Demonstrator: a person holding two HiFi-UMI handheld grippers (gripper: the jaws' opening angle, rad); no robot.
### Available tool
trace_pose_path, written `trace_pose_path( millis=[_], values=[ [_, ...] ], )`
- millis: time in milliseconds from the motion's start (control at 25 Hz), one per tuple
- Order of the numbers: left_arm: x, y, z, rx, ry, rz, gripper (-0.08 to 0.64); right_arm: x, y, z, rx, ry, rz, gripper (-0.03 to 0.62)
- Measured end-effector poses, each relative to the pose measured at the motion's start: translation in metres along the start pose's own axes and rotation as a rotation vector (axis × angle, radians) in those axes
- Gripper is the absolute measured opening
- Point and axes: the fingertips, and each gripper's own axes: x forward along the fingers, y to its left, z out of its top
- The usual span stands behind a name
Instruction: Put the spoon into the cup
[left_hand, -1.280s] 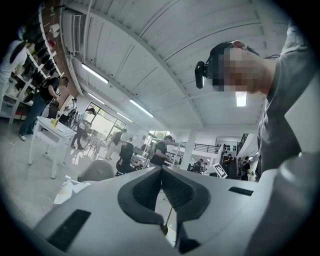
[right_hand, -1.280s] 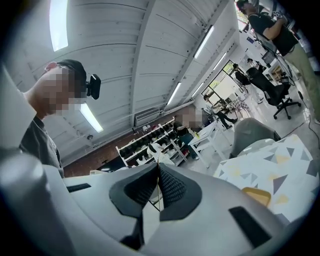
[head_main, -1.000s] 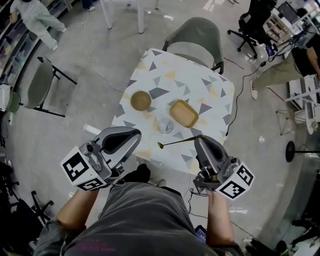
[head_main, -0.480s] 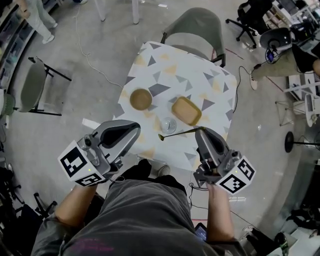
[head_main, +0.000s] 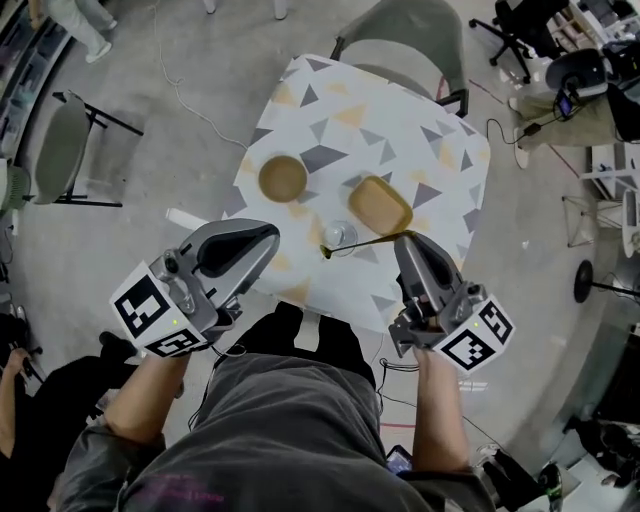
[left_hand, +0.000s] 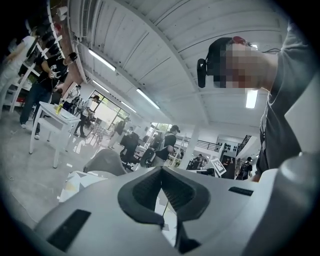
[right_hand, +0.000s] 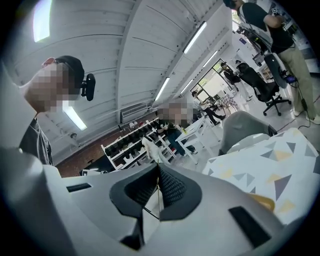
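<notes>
A clear glass cup stands on the patterned table near its front edge. My right gripper is shut on the handle of a thin dark spoon, which sticks out to the left, nearly level. The spoon's bowl end sits at the cup's near left rim; whether it touches, I cannot tell. In the right gripper view the handle shows as a thin line pinched between the shut jaws of that gripper. My left gripper hangs shut and empty off the table's front left corner.
A round brown bowl sits left of the cup and a yellowish rectangular dish right behind it. A grey chair stands at the table's far side, a folding chair on the left. People and furniture fill the room beyond.
My right gripper has carried the spoon forward and left, so its bowl end went from in front of the cup to the cup's rim. The left gripper stayed beside the table corner.
</notes>
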Motion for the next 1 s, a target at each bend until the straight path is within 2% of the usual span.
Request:
trace_pose_path(
  millis=[560, 1000],
  values=[
    [0.016, 0.019, -0.061, -0.041, 0.058, 0.179, 0.017, 0.007, -0.081, -0.039, 0.074, 0.08, 0.028, 0.023],
    [0.015, 0.024, -0.099, -0.078, 0.091, 0.235, 0.017, 0.02, -0.125, -0.083, 0.094, 0.153, 0.014, 0.023]
  ],
)
